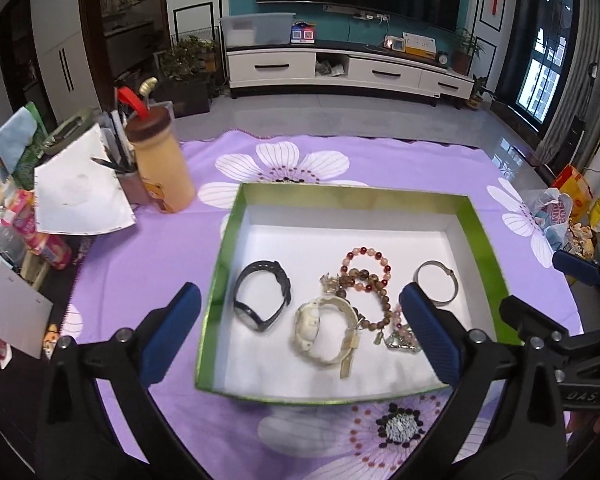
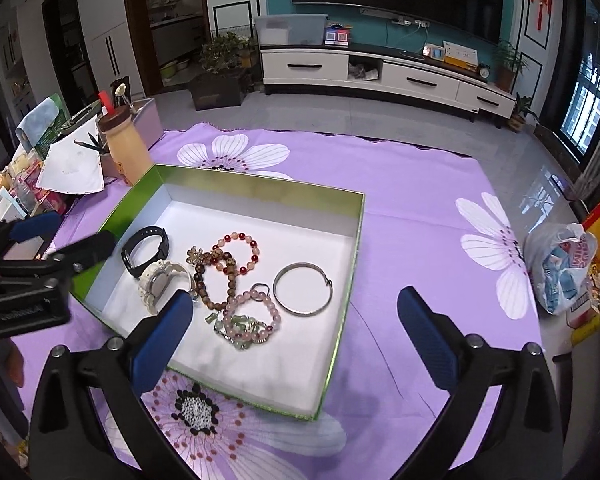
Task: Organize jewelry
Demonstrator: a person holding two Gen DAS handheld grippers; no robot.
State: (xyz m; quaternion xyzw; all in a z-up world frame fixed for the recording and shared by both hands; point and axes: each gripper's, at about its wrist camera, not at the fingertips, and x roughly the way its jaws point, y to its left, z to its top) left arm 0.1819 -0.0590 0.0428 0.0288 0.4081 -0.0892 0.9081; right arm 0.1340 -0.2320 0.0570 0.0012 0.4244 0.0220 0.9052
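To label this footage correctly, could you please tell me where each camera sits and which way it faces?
Left wrist: on the open left hand-held gripper, facing the green box; right hand-held gripper at the right edge.
Right wrist: on the open right hand-held gripper, box left of centre; left one at the left edge.
Shared: box, silver bangle, TV.

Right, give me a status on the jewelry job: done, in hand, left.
Done: the black watch, white watch, bead bracelets and silver bangle all lie inside the green box.
In hand: nothing; left gripper and right gripper are both open and empty.
Left: no jewelry shows on the purple cloth; the bracelets overlap in a tangle, perhaps needing separating.
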